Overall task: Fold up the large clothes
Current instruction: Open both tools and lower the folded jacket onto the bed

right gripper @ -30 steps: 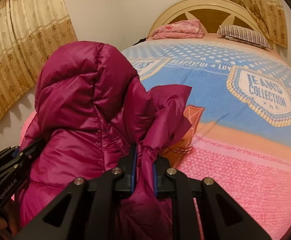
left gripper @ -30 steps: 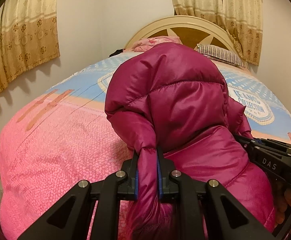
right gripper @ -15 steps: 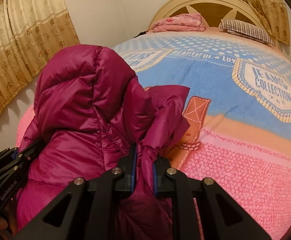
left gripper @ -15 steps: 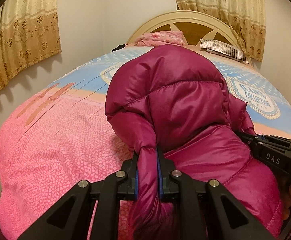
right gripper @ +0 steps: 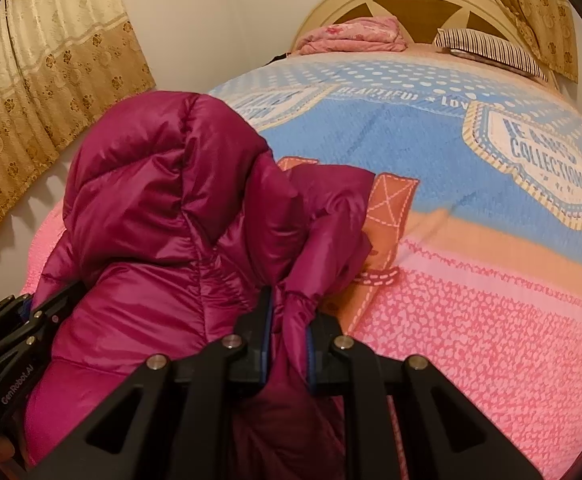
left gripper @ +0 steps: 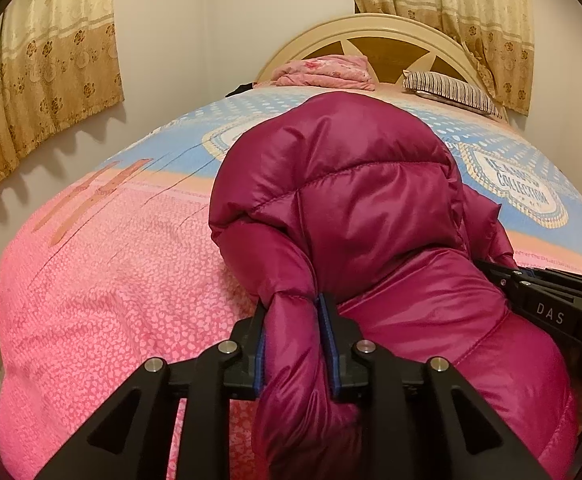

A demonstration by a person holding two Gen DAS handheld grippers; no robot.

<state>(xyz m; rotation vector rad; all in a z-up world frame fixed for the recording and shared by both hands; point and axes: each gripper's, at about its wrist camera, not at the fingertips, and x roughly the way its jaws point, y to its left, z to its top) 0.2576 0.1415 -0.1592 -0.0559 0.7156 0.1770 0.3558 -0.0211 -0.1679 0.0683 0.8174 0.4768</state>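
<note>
jacket bunched on bed near foot | left gripper jaws just widening, fabric between, pads touching | right gripper clamped on sleeve edge | fold barely begun (flattening left)

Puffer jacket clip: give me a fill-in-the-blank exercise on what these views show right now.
1. The puffer jacket is coloured ____.
2. It lies on a ____ with a pink and blue cover.
3. Fabric sits between the pads of both the left claw and the ____ claw.
4. The pillow by the headboard has a ____ pattern.

Answers: magenta; bed; right; striped
</note>
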